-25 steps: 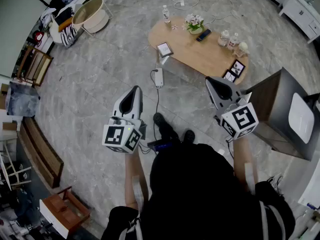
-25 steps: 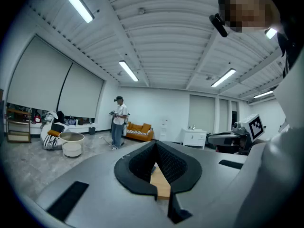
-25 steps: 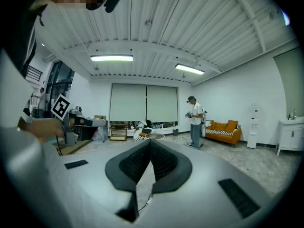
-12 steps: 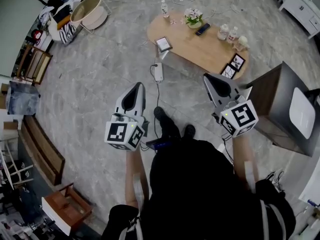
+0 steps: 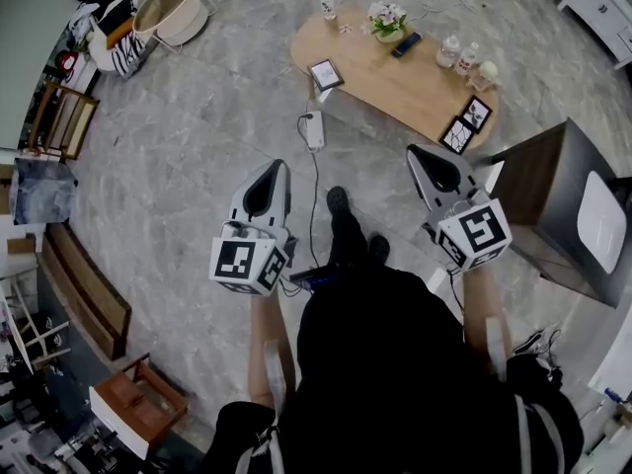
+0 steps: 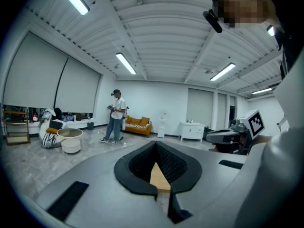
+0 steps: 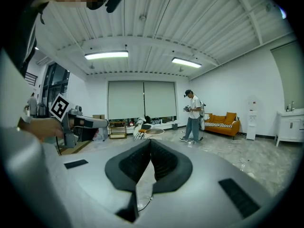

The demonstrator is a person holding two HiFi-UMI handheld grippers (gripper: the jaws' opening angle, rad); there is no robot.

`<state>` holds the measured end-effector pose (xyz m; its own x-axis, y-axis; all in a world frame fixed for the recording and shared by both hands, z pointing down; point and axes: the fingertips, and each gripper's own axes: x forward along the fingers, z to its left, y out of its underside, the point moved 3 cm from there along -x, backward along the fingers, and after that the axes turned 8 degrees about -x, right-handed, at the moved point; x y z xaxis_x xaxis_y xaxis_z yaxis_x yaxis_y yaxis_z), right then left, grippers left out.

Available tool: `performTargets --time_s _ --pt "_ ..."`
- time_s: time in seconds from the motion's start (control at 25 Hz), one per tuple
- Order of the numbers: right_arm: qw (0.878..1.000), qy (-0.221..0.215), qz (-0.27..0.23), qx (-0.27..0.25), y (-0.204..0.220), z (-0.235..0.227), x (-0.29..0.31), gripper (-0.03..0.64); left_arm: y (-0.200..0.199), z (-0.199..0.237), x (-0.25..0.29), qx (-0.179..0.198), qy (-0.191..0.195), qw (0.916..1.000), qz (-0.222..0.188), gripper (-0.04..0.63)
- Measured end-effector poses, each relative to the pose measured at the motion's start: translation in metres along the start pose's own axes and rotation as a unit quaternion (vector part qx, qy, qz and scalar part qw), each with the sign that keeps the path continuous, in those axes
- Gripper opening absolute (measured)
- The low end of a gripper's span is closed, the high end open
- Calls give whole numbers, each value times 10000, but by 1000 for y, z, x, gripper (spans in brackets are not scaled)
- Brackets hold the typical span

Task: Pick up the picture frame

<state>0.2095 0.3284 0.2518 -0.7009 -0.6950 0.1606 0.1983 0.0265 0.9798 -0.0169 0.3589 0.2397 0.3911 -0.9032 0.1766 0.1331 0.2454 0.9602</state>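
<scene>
A light-framed picture frame (image 5: 325,74) stands at the left end of the low wooden table (image 5: 395,87). Two dark picture frames (image 5: 477,113) (image 5: 456,135) stand at its right end. My left gripper (image 5: 273,166) is held over the floor, short of the table, shut and empty. My right gripper (image 5: 420,153) is also shut and empty, nearer the dark frames but clear of them. In the left gripper view the left gripper's pads (image 6: 155,144) meet at the tips, with table wood showing below. The right gripper (image 7: 150,141) shows the same in its own view.
A power strip (image 5: 314,129) and cable lie on the floor between me and the table. On the table are bottles (image 5: 327,0) (image 5: 459,55), a flower pot (image 5: 387,18) and a dark remote (image 5: 406,44). A dark cabinet (image 5: 553,205) stands at the right. Another person (image 6: 115,115) stands far off.
One foot has stepped forward toward the table. Both grippers have sunk a little and stay shut with nothing in them.
</scene>
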Motion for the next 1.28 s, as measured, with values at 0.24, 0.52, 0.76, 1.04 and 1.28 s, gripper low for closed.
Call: performTargets --time_s 0.24,0.52,0.76,1.04,1.28 --pt "10000 3 15 -68 -7 -17 43 14 -6 39 42 -67 160 9998 35 12" --pt "9998 157 -83 -78 -29 -44 104 12 -36 90 95 25 418 9991 -32 12" --pt "9995 293 -76 37 -36 -56 151 14 -45 133 128 -84 633 9980 16 12" --pt "9996 133 210 131 -26 -54 188 14 -30 164 156 -313 758 9962 302 12" --pt "9992 123 255 276 -17 -67 202 14 -20 176 179 -487 810 9943 498 12"
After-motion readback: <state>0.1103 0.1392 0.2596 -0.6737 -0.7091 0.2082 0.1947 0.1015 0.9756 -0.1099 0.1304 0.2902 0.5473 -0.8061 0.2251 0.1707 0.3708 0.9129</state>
